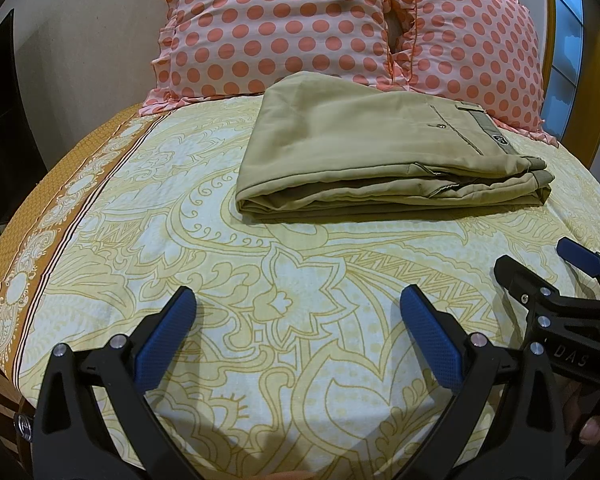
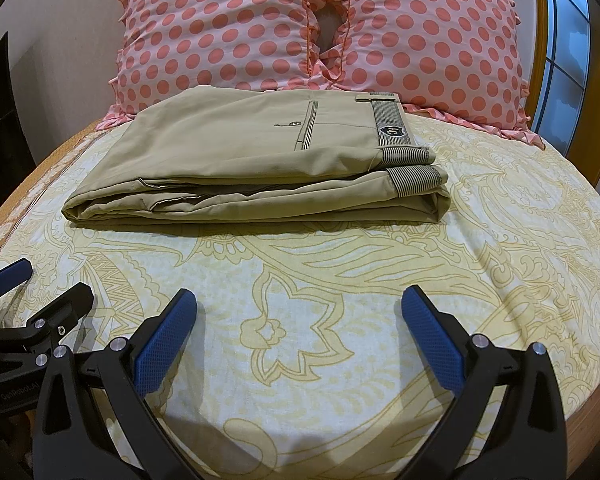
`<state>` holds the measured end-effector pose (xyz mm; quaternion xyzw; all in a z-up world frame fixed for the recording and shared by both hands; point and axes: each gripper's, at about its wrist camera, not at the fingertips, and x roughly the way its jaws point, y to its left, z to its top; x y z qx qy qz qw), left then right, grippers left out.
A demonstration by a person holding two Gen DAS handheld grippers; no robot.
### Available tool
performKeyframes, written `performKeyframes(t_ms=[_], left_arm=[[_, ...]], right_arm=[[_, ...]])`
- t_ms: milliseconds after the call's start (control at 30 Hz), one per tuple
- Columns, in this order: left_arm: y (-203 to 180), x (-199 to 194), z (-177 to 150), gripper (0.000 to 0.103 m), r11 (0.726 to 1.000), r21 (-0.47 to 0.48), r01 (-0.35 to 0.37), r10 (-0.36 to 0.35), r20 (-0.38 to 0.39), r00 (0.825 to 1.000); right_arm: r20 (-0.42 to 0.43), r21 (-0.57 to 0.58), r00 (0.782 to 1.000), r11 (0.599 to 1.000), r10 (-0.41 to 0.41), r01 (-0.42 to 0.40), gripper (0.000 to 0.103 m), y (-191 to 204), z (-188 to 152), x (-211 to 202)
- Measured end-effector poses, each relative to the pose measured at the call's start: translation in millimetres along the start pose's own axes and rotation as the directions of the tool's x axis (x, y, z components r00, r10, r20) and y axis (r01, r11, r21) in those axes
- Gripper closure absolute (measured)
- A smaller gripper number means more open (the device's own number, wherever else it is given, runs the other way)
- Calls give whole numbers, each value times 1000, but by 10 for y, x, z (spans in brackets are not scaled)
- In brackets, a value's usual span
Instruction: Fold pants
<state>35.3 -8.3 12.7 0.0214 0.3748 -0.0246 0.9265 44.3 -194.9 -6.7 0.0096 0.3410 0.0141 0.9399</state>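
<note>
Khaki pants [image 2: 256,160] lie folded on bedsheet [image 2: 340,280], waistband badge [image 2: 392,132] unreadable, maybe "DC". Left claw [image 1: 298,308] & right claw [image 2: 299,308] both gape, holding nothing.

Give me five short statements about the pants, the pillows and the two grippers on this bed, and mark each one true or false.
1. The khaki pants lie folded in a stack on the bedsheet. True.
2. The left gripper is clamped on the pants. False: it is open, apart from them.
3. Two polka-dot pillows stand behind the pants. True.
4. The right gripper is shut. False: its jaws are spread, holding nothing.
5. The striped waistband is hidden inside the fold. False: it shows on top.
</note>
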Motion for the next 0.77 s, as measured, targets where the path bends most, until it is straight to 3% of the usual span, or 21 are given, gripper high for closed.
performKeyframes(t_ms=[767], left_arm=[[7,13,2,2,1000,-1,3,-3,-8,1000]], right_arm=[[2,3,1000,1000,-3,3,1,14,-4,11]])
